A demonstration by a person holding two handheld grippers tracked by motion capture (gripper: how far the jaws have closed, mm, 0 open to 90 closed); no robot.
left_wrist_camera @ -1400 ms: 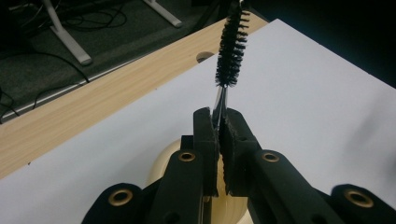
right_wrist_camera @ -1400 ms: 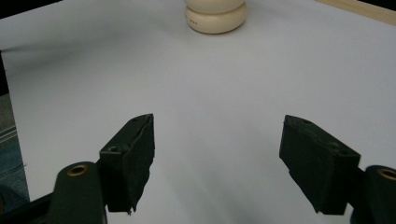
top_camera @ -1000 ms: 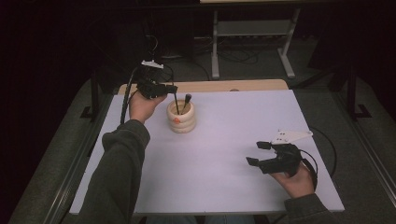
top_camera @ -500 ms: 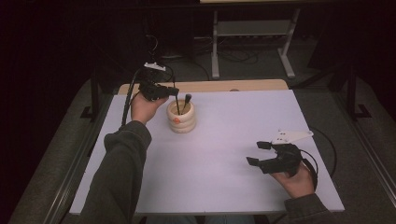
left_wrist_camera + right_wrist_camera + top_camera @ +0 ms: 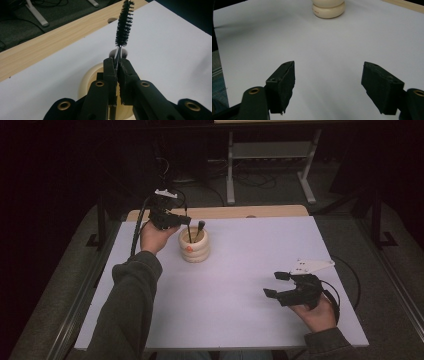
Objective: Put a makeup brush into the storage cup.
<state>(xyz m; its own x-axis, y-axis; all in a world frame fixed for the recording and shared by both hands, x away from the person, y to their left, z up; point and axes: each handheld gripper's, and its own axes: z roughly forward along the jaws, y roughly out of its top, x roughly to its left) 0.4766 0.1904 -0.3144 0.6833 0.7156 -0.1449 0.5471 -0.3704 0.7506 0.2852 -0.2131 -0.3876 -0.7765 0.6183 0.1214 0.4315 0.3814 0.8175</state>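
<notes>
Fingers [image 5: 110,75] of the left gripper [image 5: 117,65] were pressed together on the thin metal stem of a black bristle brush [image 5: 124,23], with no gap visible between the pads beyond the stem itself. In the left gripper view the brush rose tilted from the jaws, bristle head uppermost, above a cream ridged holder [image 5: 86,82] whose rim showed just behind the jaws; a second, soft-tipped brush [image 5: 119,52] showed just behind the stem. In the high view the holder [image 5: 194,247] stood on the white table surface [image 5: 250,270] toward its far left part, with two dark handles standing in it, and the left gripper [image 5: 186,221] sat over its left rim, held by the left hand [image 5: 156,237], whose grey sleeve [image 5: 127,310] came in from the bottom edge.

Fingers [image 5: 283,82] of the right gripper [image 5: 328,86] stood wide apart and held nothing; in the right gripper view bare white surface lay between them, and the holder's base [image 5: 328,8] appeared at the top edge. In the high view the right gripper [image 5: 277,284] hovered near the table's near right corner, well apart from the holder, in the right hand [image 5: 315,310], with its grey plate [image 5: 311,265] above. A strip of wooden tabletop [image 5: 225,212] bordered the far edge of the white surface.
</notes>
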